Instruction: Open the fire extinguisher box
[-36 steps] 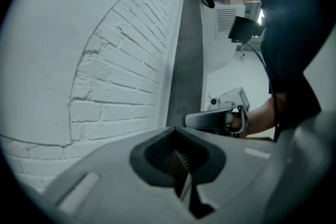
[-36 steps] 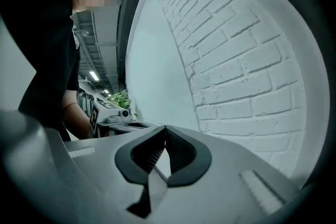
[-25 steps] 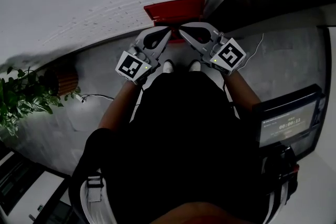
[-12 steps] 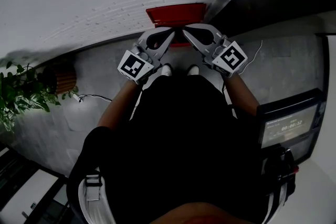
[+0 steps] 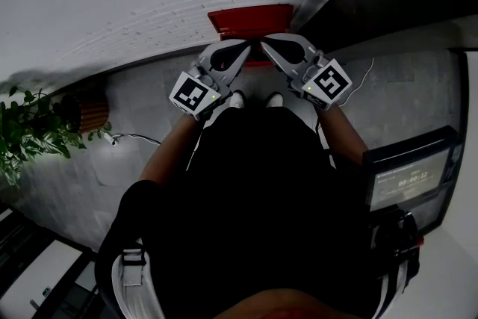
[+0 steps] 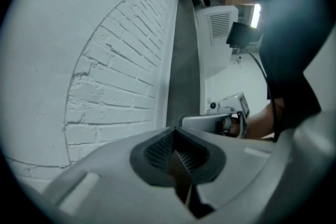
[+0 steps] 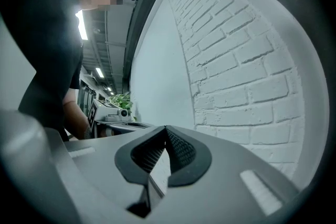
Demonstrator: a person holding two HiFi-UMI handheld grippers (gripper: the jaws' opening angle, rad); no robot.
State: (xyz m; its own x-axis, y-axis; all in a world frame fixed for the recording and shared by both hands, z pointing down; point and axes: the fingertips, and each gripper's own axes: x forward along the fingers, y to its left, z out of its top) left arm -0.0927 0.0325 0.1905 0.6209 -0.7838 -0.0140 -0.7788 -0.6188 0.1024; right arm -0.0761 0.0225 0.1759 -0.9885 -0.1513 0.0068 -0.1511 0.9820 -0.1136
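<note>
The left gripper [image 5: 243, 48] and right gripper [image 5: 264, 48], jaws together and empty, point at the red box [image 5: 250, 18] against the wall [image 5: 149, 4].

Head view: one red box [image 5: 250, 17] is at 12 o'clock. Two grippers show just below it, the left gripper [image 5: 243, 48] and the right gripper [image 5: 264, 47]. Each carries one marker cube, two in all: the left cube [image 5: 196, 95] at 10 o'clock and the right cube [image 5: 328, 83] at 2 o'clock. Two white shoes show near the centre, the left shoe [image 5: 238, 98] and the right shoe [image 5: 275, 98]. One plant [image 5: 30, 134] and one pot [image 5: 91, 116] are at 9 o'clock. One screen [image 5: 407, 179] is at 4 o'clock. There are two thin cables, the floor cable [image 5: 138, 136] at 9 o'clock and the white cable [image 5: 367, 69] at 2 o'clock.
</note>
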